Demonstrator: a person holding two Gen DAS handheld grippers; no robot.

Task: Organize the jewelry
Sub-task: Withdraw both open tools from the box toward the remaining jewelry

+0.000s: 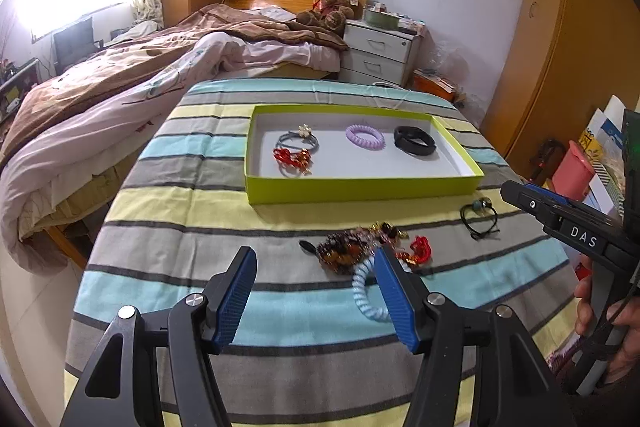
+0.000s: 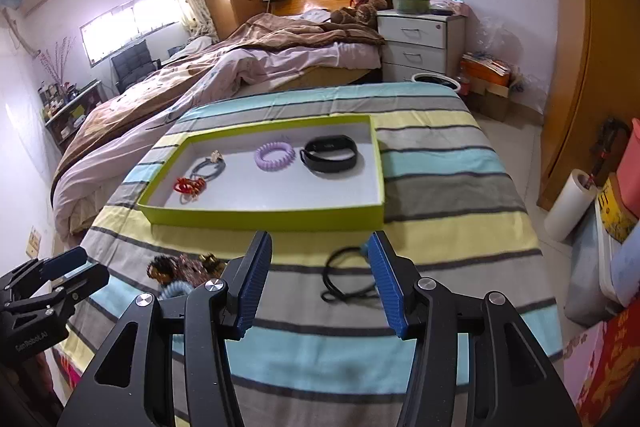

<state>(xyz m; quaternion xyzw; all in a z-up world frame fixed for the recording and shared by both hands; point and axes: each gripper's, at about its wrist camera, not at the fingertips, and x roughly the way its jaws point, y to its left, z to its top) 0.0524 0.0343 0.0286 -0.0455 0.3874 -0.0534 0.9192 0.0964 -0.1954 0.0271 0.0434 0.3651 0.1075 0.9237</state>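
Both grippers hang with jaws wide and empty over the striped table. The left gripper (image 1: pixel 316 291) faces a tangle of hair ties (image 1: pixel 360 251) and a pale blue coil (image 1: pixel 370 297); the right gripper (image 2: pixel 318 277) faces a black tie (image 2: pixel 346 281), perhaps beaded. Four pieces already lie in the green tray (image 1: pixel 360 189). Next, each must close on a loose piece and carry it to the tray.

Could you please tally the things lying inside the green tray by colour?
Inside the green tray:
Purple: 1, a coiled hair tie
Black: 1, a wristband
Grey-blue: 1, a hair tie with a pale flower
Red: 1, a hair tie with gold bits
Total: 4
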